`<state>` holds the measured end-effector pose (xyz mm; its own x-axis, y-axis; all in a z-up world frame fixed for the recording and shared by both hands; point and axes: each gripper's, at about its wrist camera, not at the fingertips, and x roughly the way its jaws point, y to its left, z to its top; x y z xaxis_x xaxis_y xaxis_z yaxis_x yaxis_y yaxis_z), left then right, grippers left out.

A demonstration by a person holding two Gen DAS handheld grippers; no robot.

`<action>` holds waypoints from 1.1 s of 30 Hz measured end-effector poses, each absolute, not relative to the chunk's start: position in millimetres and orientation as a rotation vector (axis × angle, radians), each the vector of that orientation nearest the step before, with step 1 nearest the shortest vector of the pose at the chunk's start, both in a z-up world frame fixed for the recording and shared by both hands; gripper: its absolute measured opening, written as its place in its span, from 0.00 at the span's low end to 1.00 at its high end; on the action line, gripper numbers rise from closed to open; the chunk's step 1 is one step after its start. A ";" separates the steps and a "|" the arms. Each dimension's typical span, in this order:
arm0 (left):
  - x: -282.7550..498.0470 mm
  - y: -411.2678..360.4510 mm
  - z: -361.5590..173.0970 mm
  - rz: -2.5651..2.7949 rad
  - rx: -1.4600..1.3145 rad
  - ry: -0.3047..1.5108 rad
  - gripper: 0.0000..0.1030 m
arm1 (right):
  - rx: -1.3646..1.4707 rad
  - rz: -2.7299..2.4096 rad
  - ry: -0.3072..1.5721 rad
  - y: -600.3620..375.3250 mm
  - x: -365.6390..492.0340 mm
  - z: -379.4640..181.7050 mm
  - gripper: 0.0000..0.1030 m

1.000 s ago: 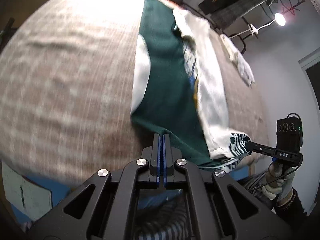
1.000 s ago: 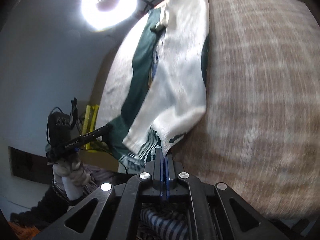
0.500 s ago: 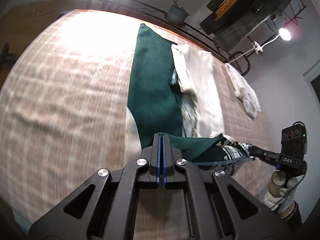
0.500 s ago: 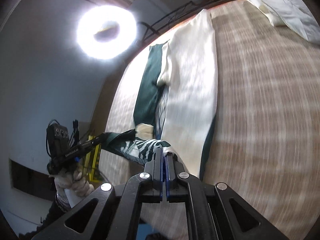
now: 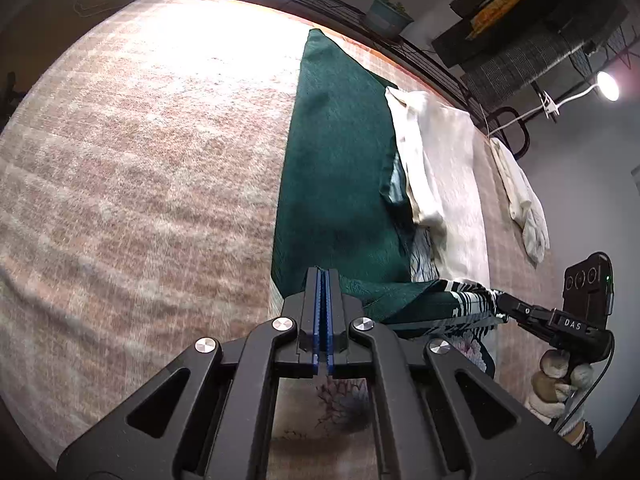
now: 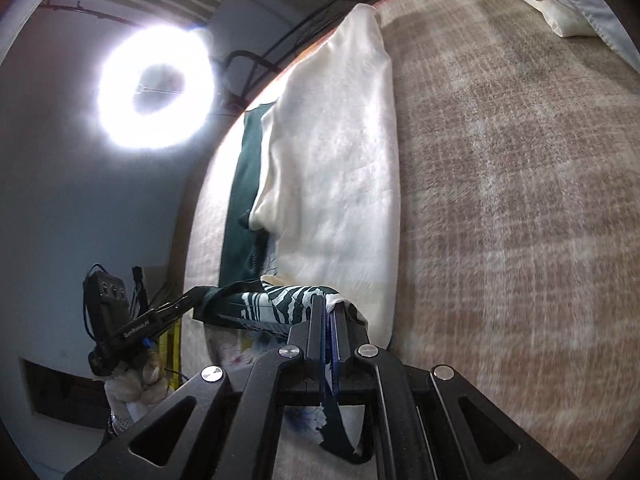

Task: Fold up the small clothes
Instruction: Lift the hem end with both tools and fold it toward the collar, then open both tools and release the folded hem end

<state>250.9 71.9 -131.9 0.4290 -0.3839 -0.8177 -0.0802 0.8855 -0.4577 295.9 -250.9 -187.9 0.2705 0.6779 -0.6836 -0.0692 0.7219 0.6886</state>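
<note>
The left gripper [image 5: 323, 276], black with blue pads, is clamped on the near hem of a dark green and cream garment [image 5: 340, 184] spread lengthwise on a pinkish-beige woven blanket [image 5: 140, 184]. At right, the right gripper [image 5: 502, 304], held in a gloved hand [image 5: 558, 384], pinches the hem's patterned end. A crumpled white cloth [image 5: 524, 208] lies farther right.

We read "DAS" in white on the right gripper [image 5: 500, 304], at four o'clock in the left wrist view; the left gripper [image 6: 198, 300] carries pale lettering, too blurred to read.
</note>
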 end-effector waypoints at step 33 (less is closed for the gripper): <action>336.7 73.7 -106.0 -0.140 -0.309 0.986 0.34 | 0.273 0.385 1.075 -252.2 347.0 -151.2 0.36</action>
